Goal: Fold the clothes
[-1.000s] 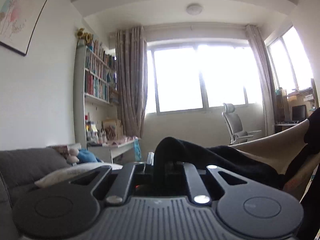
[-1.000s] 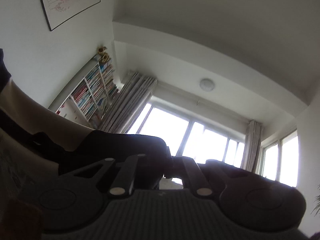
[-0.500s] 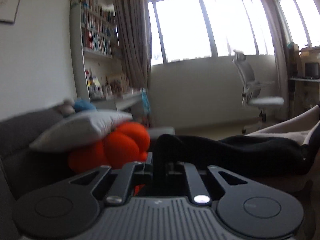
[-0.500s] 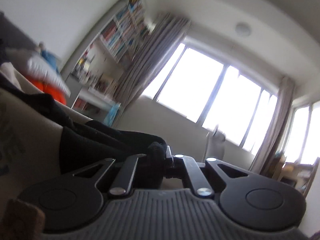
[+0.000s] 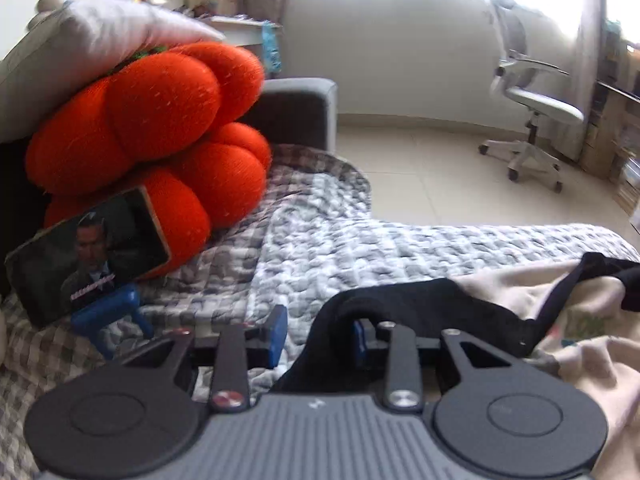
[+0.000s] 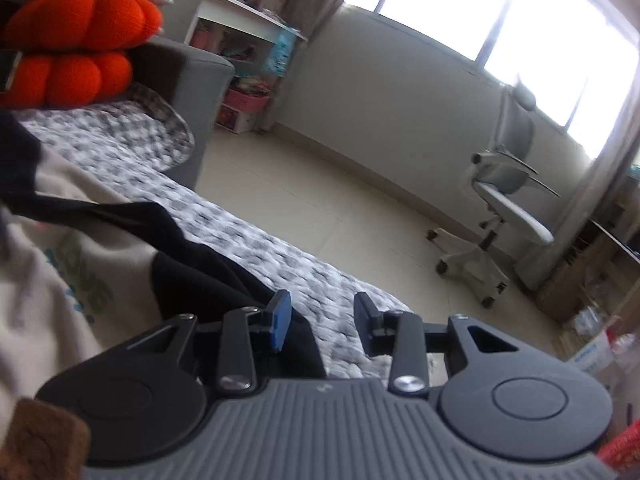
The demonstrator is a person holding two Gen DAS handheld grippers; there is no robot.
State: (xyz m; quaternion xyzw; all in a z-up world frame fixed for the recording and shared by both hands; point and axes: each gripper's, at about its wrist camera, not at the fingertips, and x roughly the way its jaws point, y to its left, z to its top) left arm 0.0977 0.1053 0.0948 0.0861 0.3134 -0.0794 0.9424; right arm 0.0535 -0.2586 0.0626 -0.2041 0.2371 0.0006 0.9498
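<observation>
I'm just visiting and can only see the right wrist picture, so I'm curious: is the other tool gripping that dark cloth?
Observer: No. The left gripper is open; the black cloth only drapes over one of its fingers.
Operator: Is anything next to that orange cushion? I see just a sliver.
Observer: A phone leans against it on a blue stand, its screen showing a man in a suit.
</observation>
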